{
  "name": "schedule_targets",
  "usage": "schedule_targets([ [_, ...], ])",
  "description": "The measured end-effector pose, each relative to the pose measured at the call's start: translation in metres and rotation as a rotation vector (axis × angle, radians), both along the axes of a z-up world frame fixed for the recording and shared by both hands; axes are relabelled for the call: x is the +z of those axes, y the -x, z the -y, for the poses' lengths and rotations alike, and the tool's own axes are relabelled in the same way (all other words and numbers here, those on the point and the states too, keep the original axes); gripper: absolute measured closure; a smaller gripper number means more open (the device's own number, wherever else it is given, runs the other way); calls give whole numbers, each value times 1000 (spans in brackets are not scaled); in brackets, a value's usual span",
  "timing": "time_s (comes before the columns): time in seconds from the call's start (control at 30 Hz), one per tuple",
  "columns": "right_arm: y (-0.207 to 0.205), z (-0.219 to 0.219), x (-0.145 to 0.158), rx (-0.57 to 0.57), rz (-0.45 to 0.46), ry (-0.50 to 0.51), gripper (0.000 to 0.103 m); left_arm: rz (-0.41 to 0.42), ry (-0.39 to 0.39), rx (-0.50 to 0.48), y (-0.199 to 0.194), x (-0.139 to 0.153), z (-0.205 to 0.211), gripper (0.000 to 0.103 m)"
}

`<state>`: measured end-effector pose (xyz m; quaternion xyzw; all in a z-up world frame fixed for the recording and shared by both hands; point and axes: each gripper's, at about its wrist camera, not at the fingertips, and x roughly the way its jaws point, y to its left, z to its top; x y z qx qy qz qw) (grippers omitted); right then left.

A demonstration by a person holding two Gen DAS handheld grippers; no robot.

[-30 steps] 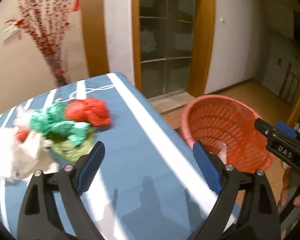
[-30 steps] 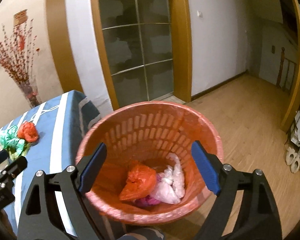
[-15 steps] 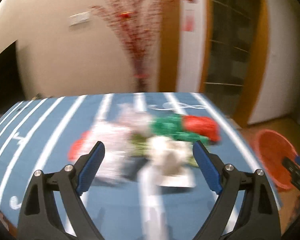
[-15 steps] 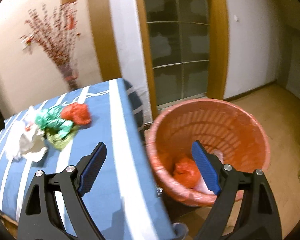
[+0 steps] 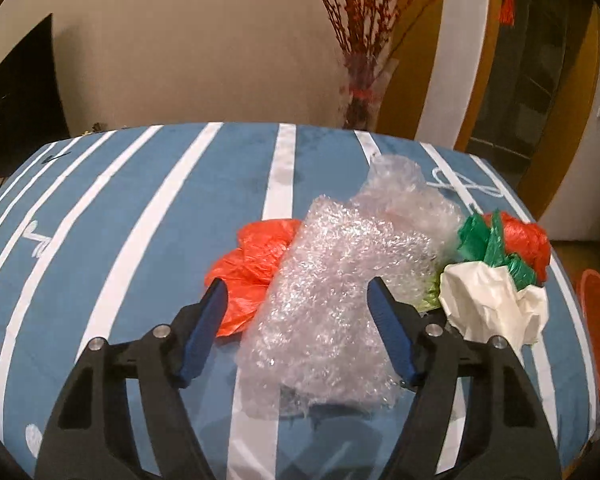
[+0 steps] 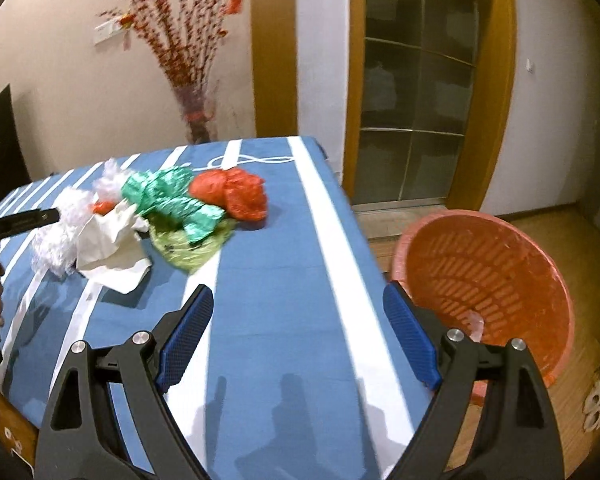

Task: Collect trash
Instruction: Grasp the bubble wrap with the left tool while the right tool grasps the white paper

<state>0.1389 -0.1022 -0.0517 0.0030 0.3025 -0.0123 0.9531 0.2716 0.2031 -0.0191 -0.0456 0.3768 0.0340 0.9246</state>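
Left gripper (image 5: 296,312) jaws closing around crumpled clear bubble wrap (image 5: 340,300) on blue white-striped table (image 5: 148,216), not pinching yet, w/ right gripper (image 6: 298,334) wide open & empty near orange slotted plastic basket (image 6: 488,280).

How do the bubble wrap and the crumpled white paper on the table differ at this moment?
The bubble wrap is clear and glossy; the white paper is opaque and matte. The bubble wrap sprawls as the longer piece, while the paper is a tighter wad. The bubble wrap lies between the closing jaws of the left gripper, not yet pinched; the paper sits outside them. Both rest crumpled on the striped blue table.
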Motion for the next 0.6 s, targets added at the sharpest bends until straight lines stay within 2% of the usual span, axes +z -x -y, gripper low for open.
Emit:
schedule_targets([
  [0.1,-3,-14,-1,28,-3,19,17,-26,32,-14,-9,-7,-3,40],
  [0.17,-5,-22,-1,46,-5,28,17,-38,65,-29,-11,-10,-5,51],
  [0.2,-5,-25,-1,52,-6,30,17,-41,76,-36,-11,-11,-6,53],
  [0.27,-5,-32,-1,69,-7,29,17,-34,75,-48,-9,-12,-6,68],
  [0.37,-6,-40,1,86,-3,24,17,-9,83,-64,1,-9,-5,80],
  [0.6,-16,-66,12,160,-11,-85,17,59,81,-59,31,10,-10,86],
])
